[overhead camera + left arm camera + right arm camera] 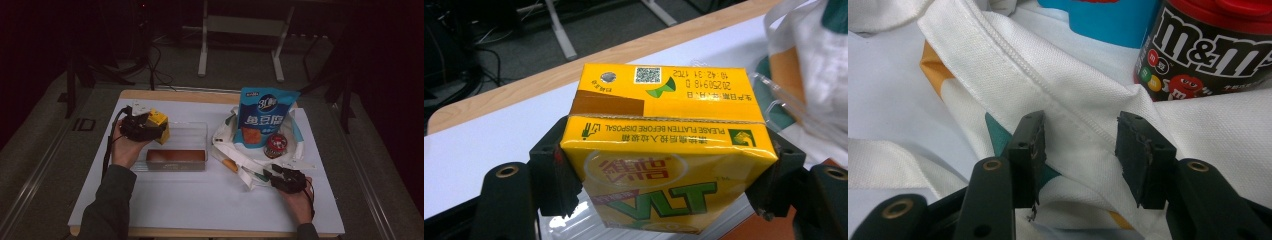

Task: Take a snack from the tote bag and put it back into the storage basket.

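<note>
white table (200, 200): clear tray (192, 131) left, white bag (235, 150) right.

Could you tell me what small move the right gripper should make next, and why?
Probably close the right gripper on the bag: its jaws are open with the white fabric edge between them, not yet pinched. The left gripper already holds the yellow carton, so a held bag could take it.

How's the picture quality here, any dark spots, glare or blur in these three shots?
High view: dim and soft, the room around the table nearly black, the blue bag brightest. Left gripper view: sharp print on the yellow carton, slight sheen on its top, jaws at the bottom blurred. Right gripper view: evenly lit, white cloth bag crisp, candy jar slightly soft.
</note>
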